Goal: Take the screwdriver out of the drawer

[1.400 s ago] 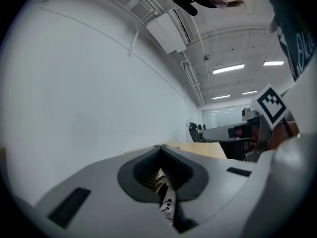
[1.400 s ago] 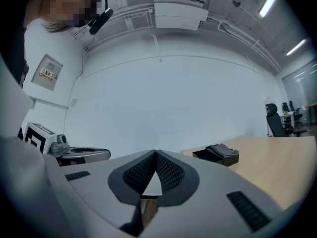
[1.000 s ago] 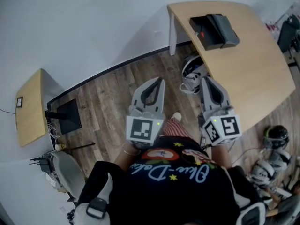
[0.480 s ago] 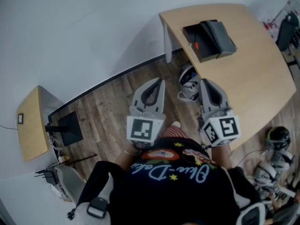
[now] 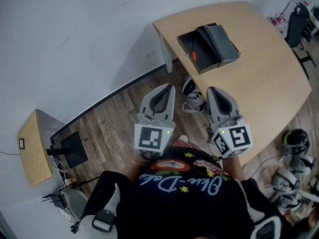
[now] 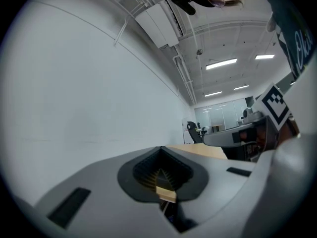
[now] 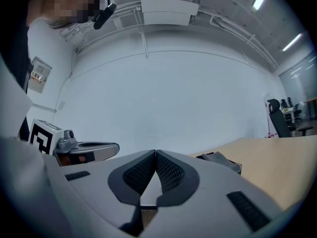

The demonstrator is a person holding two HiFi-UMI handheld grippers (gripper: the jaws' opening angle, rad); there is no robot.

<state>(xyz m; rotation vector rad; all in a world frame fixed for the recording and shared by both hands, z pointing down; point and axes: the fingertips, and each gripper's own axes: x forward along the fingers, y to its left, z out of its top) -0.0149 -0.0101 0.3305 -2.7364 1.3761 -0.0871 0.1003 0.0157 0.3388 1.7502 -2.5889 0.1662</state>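
Observation:
On the light wooden table point(image 5: 259, 68) stands a small grey drawer box point(image 5: 218, 40) with its black drawer point(image 5: 189, 48) pulled out to the left. An orange-red handle, apparently the screwdriver point(image 5: 193, 56), lies in the drawer. Both grippers hang over the floor, short of the table. My left gripper point(image 5: 170, 86) is shut and empty, its jaws meeting at the tip point(image 6: 159, 148). My right gripper point(image 5: 211, 89) is also shut and empty point(image 7: 156, 152). The drawer box point(image 7: 221, 160) shows just beyond it in the right gripper view.
A white wall runs behind the table. A small wooden side table point(image 5: 32, 146) and a black stand point(image 5: 70, 148) sit at the left. White gear point(image 5: 192, 96) lies under the table's edge; helmets point(image 5: 294, 143) lie at the right.
The table and drawer have slid left and down in the head view, nearer the grippers. Both grippers stay shut and held the same way.

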